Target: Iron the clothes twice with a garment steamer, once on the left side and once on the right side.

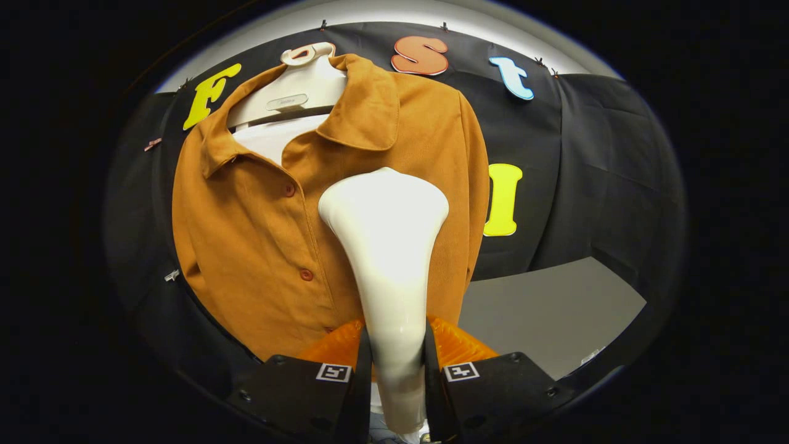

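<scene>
Hanging on the booth's cloth wall, at 12 o'clock from the jaws, is a brown shirt (259, 234). It is buttoned down the front, collar spread open, with a white layer showing at the neck. Fabric looks fairly flat across the chest.

A grey tabletop (555, 314) lies at about 2 o'clock from the jaws, below the wall and beside the shirt's hem.

A white hanger (296, 92) carries the shirt; its broad shoulders and hook top show in the open collar, at 11 o'clock from the steamer head.

The steamer (388, 246), white and glossy, runs straight ahead from the jaws. Its narrow handle sits between them and its wide head rests against or just in front of the shirt's chest, on the panel at 3 o'clock of the button line. Contact with the cloth cannot be confirmed.

The gripper (397, 370): jaws clamped on the steamer handle, one finger (363, 370) pressing each side. Orange ribbed pieces show just behind the fingers on both sides.

Two buttons (306, 274) visible on the placket, at 9 to 10 o'clock from the steamer's handle.
</scene>
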